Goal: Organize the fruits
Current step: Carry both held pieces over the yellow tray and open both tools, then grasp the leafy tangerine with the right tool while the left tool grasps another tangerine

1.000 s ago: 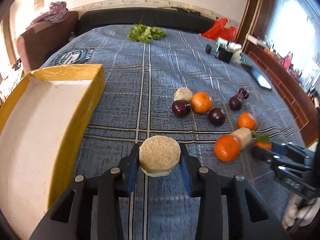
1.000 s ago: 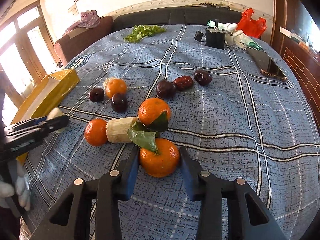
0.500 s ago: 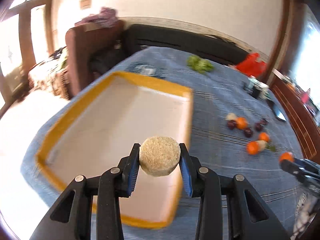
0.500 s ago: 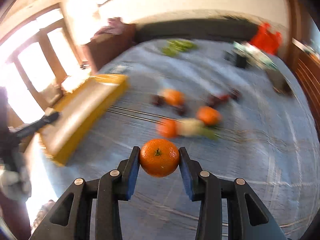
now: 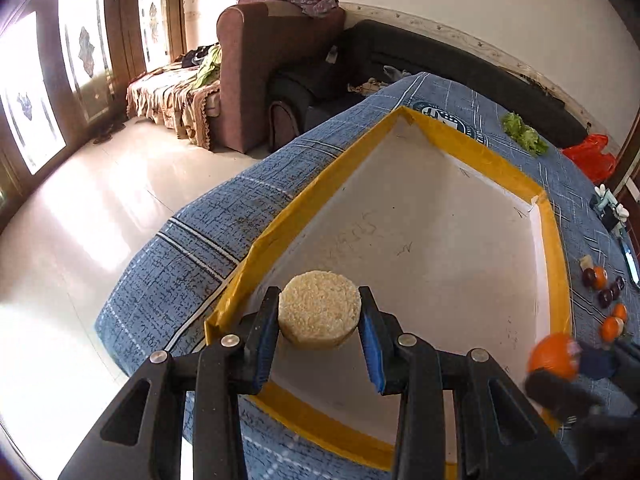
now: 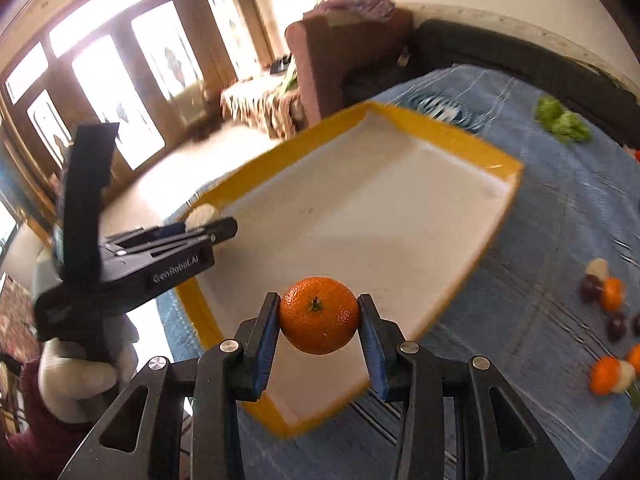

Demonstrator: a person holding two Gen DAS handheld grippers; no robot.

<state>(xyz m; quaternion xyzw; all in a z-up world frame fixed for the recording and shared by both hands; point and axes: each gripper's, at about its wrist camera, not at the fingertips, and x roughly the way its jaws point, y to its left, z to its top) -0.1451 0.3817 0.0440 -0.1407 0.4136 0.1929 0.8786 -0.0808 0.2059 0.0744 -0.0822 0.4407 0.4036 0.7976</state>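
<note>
Over the white tray with the yellow taped rim (image 5: pixel 554 264), both grippers are loaded up. The left gripper (image 5: pixel 319 322) is clamped on a pale beige, grainy round slice with a flat top (image 5: pixel 318 309), maybe sugarcane, hard to say. It hangs above the tray's near corner, pinched at its sides between the blue pads (image 5: pixel 267 330). The right gripper (image 6: pixel 319 318) is closed on a shiny orange mandarin with a small green stem nub (image 6: pixel 319 314), held above the tray's near edge, fingers level. A white-gloved hand (image 6: pixel 78 372) holds the left tool from below. The remaining oranges and dark plums (image 6: pixel 610 304) sit on the blue plaid tablecloth (image 6: pixel 540 320) well off to the right, a bit blurry.
</note>
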